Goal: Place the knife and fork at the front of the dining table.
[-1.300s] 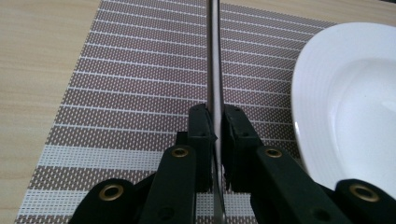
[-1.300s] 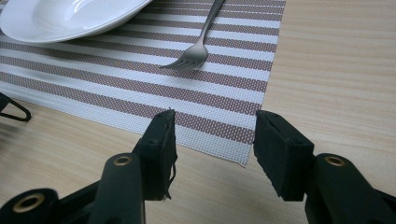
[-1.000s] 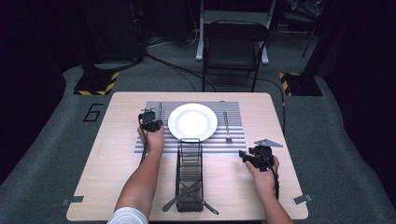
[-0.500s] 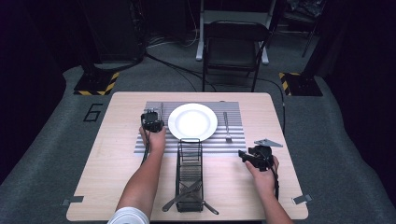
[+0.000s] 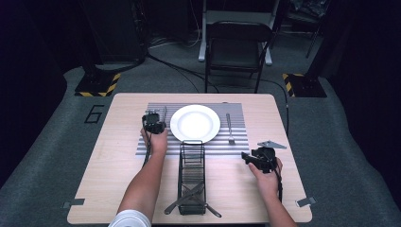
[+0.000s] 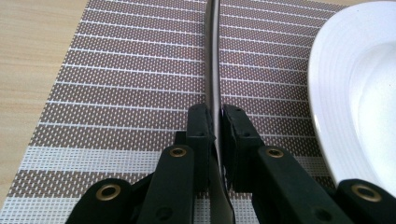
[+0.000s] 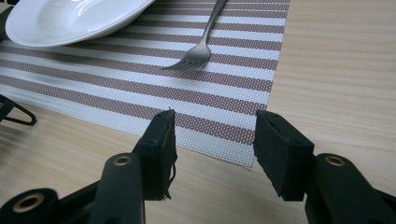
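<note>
A smooth metal knife lies on a woven matt placemat beside a glossy plate.

white plate on striped placemat, fork, wire rack, wooden table

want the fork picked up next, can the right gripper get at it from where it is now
Probably yes. The right gripper stands open with nothing between its jaws, and the fork lies flat on the placemat just ahead. Only bare mat lies between them; the plate sits off to one side.
</note>
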{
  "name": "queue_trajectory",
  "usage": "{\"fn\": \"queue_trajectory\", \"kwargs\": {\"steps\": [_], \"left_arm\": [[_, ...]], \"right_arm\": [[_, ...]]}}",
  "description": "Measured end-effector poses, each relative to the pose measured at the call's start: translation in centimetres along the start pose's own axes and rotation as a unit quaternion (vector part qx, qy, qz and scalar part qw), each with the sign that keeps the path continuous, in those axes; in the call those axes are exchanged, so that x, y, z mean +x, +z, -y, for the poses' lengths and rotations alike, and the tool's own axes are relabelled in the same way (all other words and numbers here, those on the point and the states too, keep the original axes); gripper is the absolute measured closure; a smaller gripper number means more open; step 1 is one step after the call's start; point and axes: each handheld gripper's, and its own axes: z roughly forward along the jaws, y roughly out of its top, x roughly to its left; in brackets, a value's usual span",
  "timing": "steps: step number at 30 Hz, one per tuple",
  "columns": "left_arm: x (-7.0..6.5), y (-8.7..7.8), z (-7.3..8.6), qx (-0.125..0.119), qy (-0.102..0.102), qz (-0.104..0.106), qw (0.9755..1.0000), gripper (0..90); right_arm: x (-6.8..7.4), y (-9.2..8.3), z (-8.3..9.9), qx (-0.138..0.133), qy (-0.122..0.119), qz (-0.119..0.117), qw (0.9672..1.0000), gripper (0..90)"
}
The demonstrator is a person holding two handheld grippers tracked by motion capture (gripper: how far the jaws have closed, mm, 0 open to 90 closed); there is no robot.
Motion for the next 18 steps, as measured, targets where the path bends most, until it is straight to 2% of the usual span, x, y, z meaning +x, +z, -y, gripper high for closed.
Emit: {"fn": "queue_trajectory", "kwargs": {"steps": [1, 8, 18], "left_arm": [[0.00, 0.01, 0.01, -0.001, -0.005, 0.002, 1.0000, 81.4], [0.04, 0.00, 0.04, -0.002, 0.000, 0.002, 1.0000, 81.6], [0.14, 0.01, 0.04, -0.003, -0.002, 0.005, 1.0000, 80.9]], "right_arm": [[0.00, -0.01, 0.00, 0.000, 0.001, 0.000, 1.0000, 48.1], [-0.05, -0.02, 0.00, -0.001, 0.001, -0.001, 1.0000, 48.1], [-0.04, 0.02, 0.00, 0.000, 0.002, -0.004, 1.0000, 48.1]]}}
